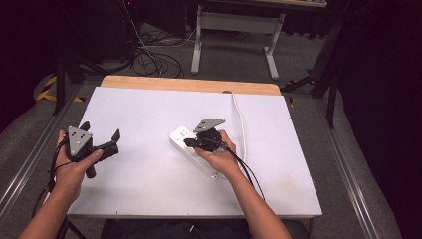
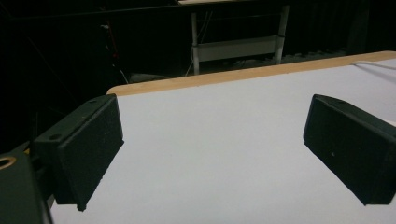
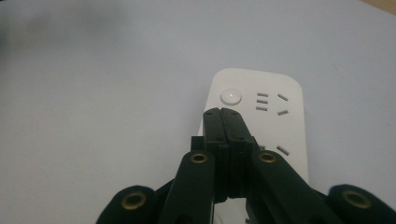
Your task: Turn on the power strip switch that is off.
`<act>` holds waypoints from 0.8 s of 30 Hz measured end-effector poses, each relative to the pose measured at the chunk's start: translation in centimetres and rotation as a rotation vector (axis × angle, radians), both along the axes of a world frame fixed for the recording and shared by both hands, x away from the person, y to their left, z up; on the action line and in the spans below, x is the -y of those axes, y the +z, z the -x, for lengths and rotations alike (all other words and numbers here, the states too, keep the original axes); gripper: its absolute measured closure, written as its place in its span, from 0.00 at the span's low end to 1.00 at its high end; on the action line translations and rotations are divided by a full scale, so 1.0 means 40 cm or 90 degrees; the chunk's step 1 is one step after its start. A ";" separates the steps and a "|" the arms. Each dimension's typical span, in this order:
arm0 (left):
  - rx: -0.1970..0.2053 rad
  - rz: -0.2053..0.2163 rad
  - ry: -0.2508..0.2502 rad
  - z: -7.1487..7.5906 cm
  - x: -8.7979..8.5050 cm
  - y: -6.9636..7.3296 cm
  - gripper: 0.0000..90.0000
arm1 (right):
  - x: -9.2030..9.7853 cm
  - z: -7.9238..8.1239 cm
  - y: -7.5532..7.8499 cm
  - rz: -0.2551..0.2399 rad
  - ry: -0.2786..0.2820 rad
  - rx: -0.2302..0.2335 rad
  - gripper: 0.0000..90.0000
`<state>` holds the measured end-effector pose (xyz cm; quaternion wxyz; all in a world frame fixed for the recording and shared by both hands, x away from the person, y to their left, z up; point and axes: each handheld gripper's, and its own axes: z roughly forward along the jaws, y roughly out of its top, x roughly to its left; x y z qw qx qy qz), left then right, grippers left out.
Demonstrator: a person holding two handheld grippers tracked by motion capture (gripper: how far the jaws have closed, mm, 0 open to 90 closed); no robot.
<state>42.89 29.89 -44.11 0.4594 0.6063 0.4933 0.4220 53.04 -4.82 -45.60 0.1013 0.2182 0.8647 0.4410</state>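
Right gripper view: right gripper pinched closed, empty, tips over power strip mid-table, near its button. Off-centre push could skid the strip. Left gripper wide open, empty.

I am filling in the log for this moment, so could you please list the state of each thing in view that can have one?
Left gripper: open, jaws wide apart, held over bare table, holding nothing.
Right gripper: shut, jaws pressed together, empty, tips over the strip near its round button.
White plastic power strip: lying flat on the white table, visible sockets empty.
White cable: slack, trailing toward the table's far edge.
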 end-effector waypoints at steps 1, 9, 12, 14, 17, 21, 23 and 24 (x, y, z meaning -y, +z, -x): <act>0.002 0.002 0.002 0.000 0.000 -0.001 0.06 | -0.002 -0.002 -0.003 0.007 -0.002 -0.002 1.00; 0.001 0.002 0.007 0.006 -0.005 -0.001 0.06 | -0.005 -0.011 -0.010 0.015 -0.016 -0.009 1.00; -0.001 0.001 0.007 0.007 -0.006 -0.001 0.06 | -0.007 -0.013 -0.014 0.021 -0.018 -0.015 1.00; -0.002 0.001 0.008 0.007 -0.007 -0.002 0.06 | -0.009 -0.015 -0.018 0.019 -0.019 -0.017 1.00; -0.002 0.001 0.008 0.006 -0.007 -0.002 0.06 | -0.013 -0.017 -0.018 0.016 -0.025 -0.023 1.00; -0.002 0.002 0.008 0.006 -0.007 -0.002 0.06 | -0.021 -0.018 -0.017 0.021 -0.030 -0.030 1.00; -0.003 0.003 0.008 0.007 -0.007 -0.002 0.06 | -0.026 -0.019 -0.017 0.021 -0.035 -0.040 1.00; -0.003 0.003 0.008 0.007 -0.007 -0.002 0.06 | -0.028 -0.020 -0.015 0.028 -0.036 -0.040 1.00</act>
